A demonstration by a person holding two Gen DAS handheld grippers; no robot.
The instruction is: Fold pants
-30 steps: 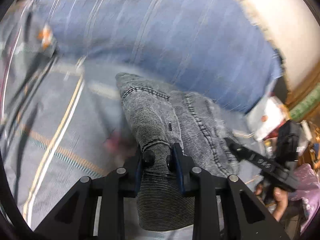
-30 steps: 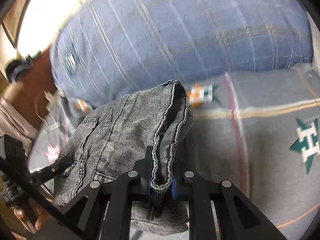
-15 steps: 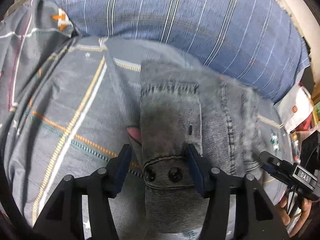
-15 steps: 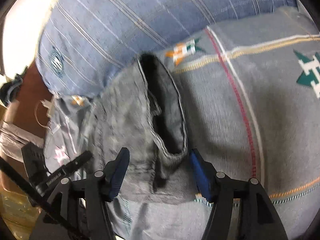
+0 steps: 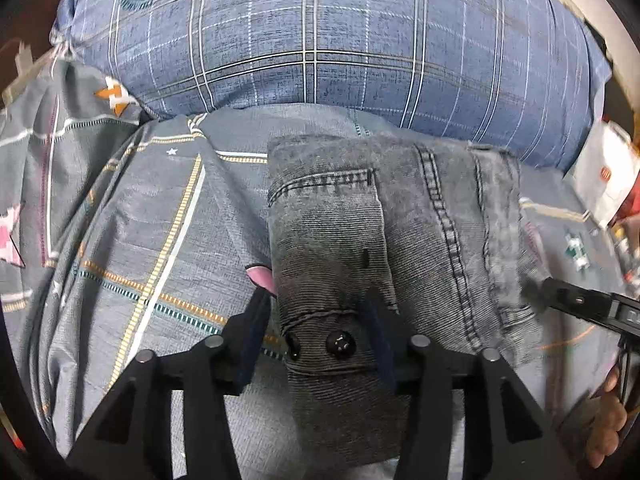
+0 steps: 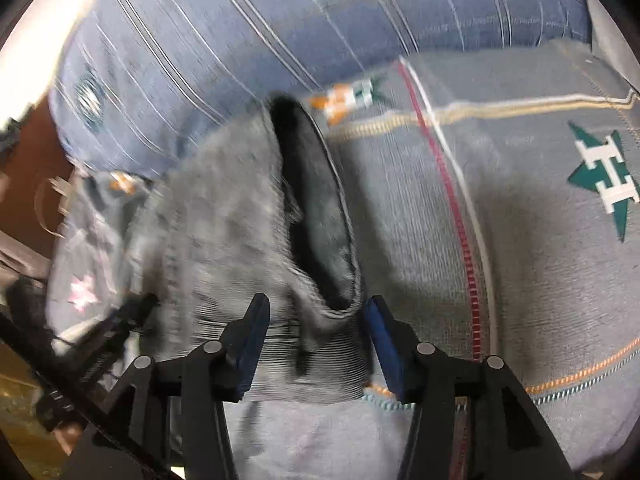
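The grey denim pants (image 5: 376, 248) lie folded in a compact bundle on the grey patterned bedsheet (image 5: 152, 220). My left gripper (image 5: 320, 312) is open, its fingers on either side of the waistband end with its two dark buttons. In the right wrist view the pants (image 6: 240, 240) are blurred, with a dark opening facing up. My right gripper (image 6: 316, 320) is open and straddles that end of the bundle. The other gripper's tip shows at the right of the left wrist view (image 5: 576, 304).
A large blue plaid pillow (image 5: 320, 40) lies right behind the pants. The sheet has stripes and a green star motif (image 6: 600, 176). White packaging (image 5: 600, 176) sits at the bed's right edge. A brown surface (image 6: 28, 168) is at the left.
Both grippers have opened and let go of the pants, which have dropped onto the sheet as a folded bundle. The grippers now sit lower, straddling it.
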